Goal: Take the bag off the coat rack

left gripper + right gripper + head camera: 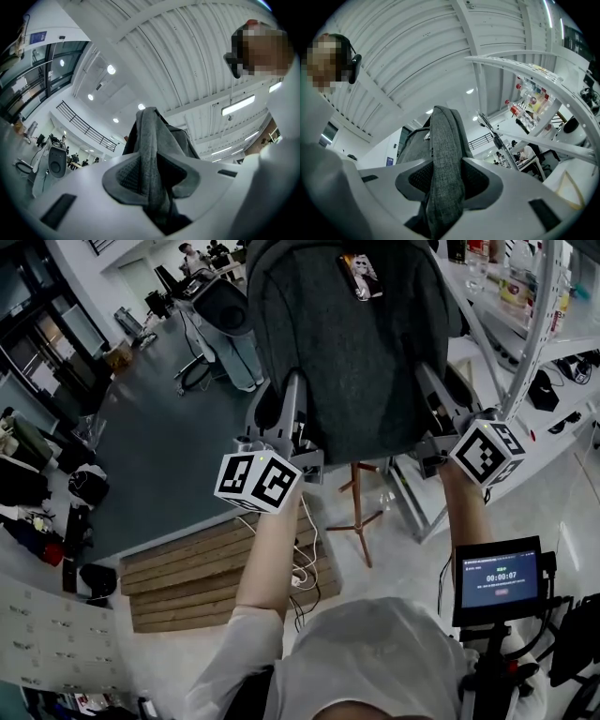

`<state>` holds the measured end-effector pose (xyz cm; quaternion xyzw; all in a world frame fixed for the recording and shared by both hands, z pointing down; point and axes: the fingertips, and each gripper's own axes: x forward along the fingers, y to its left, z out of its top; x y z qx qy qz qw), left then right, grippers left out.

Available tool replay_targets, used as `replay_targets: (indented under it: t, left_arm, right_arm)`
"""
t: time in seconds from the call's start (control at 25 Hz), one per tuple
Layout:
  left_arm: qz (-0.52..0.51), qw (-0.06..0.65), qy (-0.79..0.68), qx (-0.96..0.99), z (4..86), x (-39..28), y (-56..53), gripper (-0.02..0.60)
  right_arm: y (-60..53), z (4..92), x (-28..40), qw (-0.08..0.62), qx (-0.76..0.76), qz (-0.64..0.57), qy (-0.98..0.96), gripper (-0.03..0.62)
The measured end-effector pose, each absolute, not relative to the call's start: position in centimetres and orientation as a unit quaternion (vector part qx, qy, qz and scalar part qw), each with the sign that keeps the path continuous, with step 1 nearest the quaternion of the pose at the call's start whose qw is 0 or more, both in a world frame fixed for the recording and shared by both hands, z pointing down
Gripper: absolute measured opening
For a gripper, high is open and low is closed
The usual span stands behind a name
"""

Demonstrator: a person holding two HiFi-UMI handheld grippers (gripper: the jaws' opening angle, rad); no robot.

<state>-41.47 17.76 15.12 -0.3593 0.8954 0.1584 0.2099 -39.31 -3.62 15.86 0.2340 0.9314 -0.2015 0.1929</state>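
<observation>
**Left tool** (151,177): the jaws are closed on a fold of grey fabric from the bag (361,362). The fabric fills the gap between the 2 pads and rises out of the jaws toward the ceiling.

**Right tool** (446,180): the jaws are clamped on a flat grey strip of that bag, with a pad pressing it from each side. The strip stands upright above the jaws.

**Position of the tools:** in the head view both point upward and away from the person. 1 grips the bag's lower left side and 1 its lower right side. The left marker cube (258,481) and the right marker cube (487,452) sit below the bag at the ends of the person's raised arms.

**Bag:** dark grey and held up between the 2 tools, well above the floor. A small photo tag (361,276) lies on its upper face. Its top runs out of the frame, so I cannot tell whether it hangs on a hook.

**Coat rack** (359,512): only a wooden post and splayed legs show. They stand on the floor directly below the bag's lower edge, between the 2 arms.

**Surroundings:**
- Wooden boards (202,573) lie on the floor left of the rack, with white cables (302,559) across their right end.
- A small lit screen (499,579) is mounted at the lower right.
- A white shelf with bottles (529,96) stands to the right.
</observation>
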Motion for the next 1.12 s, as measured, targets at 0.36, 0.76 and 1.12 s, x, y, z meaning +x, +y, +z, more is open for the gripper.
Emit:
replay_targets:
  t: [0.36,0.76,1.12]
  left_arm:
    - [0.152,0.220,0.893,-0.362,14.3,-39.6,17.2,0.097]
    - [0.160,0.247,0.867,-0.403,9.9,-29.3,16.4,0.097]
    - [0.181,0.228,0.827,-0.482,9.8,-29.1,10.3,0.097]
  right_arm:
    - [-4.1,15.4,-37.6,0.203,0.235,-0.209,0.927,0.170]
    - [-4.7,10.7,-25.9,0.239,0.206,-0.183,0.931,0.170]
    - [-9.8,10.8,-21.9,0.253,0.115,-0.162,0.947,0.170]
